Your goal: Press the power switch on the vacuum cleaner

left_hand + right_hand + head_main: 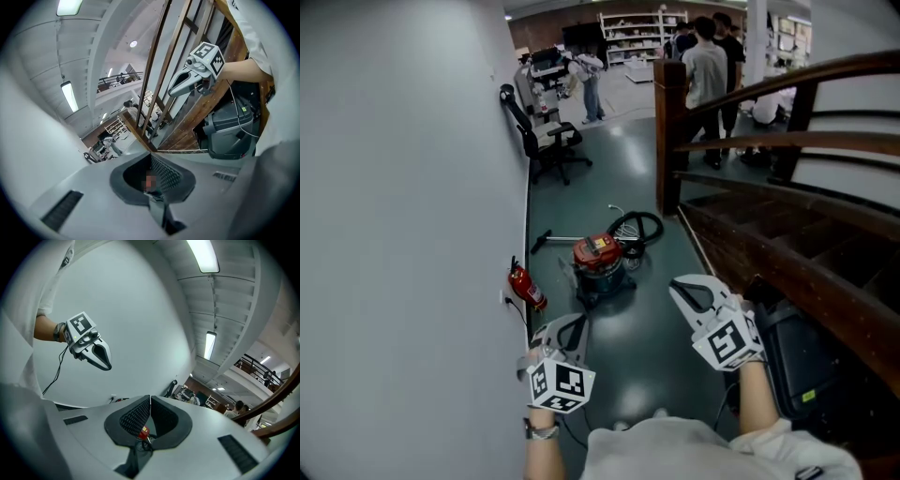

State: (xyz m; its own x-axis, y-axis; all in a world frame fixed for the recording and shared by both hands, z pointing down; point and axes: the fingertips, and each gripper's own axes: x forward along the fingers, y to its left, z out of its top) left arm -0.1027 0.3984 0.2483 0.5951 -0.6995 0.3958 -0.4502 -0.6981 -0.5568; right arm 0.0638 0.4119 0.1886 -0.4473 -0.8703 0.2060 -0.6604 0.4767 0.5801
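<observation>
The vacuum cleaner (598, 259), a blue drum with a red top, stands on the dark floor ahead of me, its black hose (637, 227) coiled just behind it. Both grippers hang in the air well short of it. My left gripper (578, 322) is shut and empty, lower left of the vacuum. My right gripper (679, 285) is also shut and empty, to the vacuum's right. In the left gripper view the jaws (151, 155) meet, and the right gripper (187, 82) shows above. In the right gripper view the jaws (150, 397) meet, a red bit of the vacuum (143, 431) shows behind them, and the left gripper (96, 355) hangs before the wall.
A grey wall (403, 234) runs along the left with a red fire extinguisher (526, 287) at its foot. A wooden stair railing (769, 141) and a dark grey case (802, 349) are on the right. An office chair (546, 141) and several people (708, 56) stand farther back.
</observation>
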